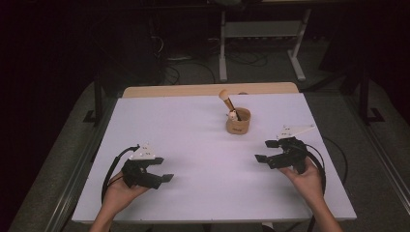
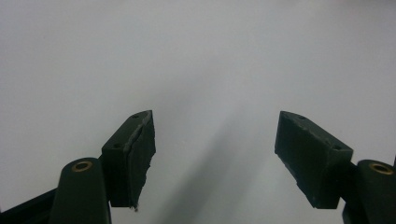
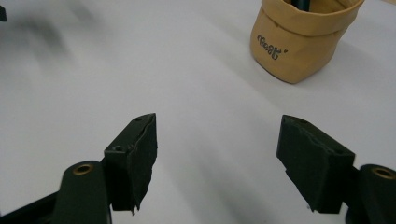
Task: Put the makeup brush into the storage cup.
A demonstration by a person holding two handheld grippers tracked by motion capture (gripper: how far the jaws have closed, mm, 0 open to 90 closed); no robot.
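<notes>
A small tan pouch-like cup point(image 1: 238, 121) stands on the white table point(image 1: 193, 145) right of centre, with a makeup brush point(image 1: 226, 100) sticking up out of it and leaning left. The same tan cup point(image 3: 299, 37) with dark lettering is at the top right of the right gripper view. My left gripper point(image 1: 161, 168) rests low at the front left, held by a hand, open and empty point(image 2: 215, 156). My right gripper point(image 1: 262, 151) sits at the front right, below and right of the cup, open with nothing between its jaws point(image 3: 217, 161).
A wooden strip point(image 1: 208, 90) runs along the table's far edge. Beyond it stand white desk legs point(image 1: 223, 53) and cables on the dark floor. Black cables trail from both grippers toward the table's side edges.
</notes>
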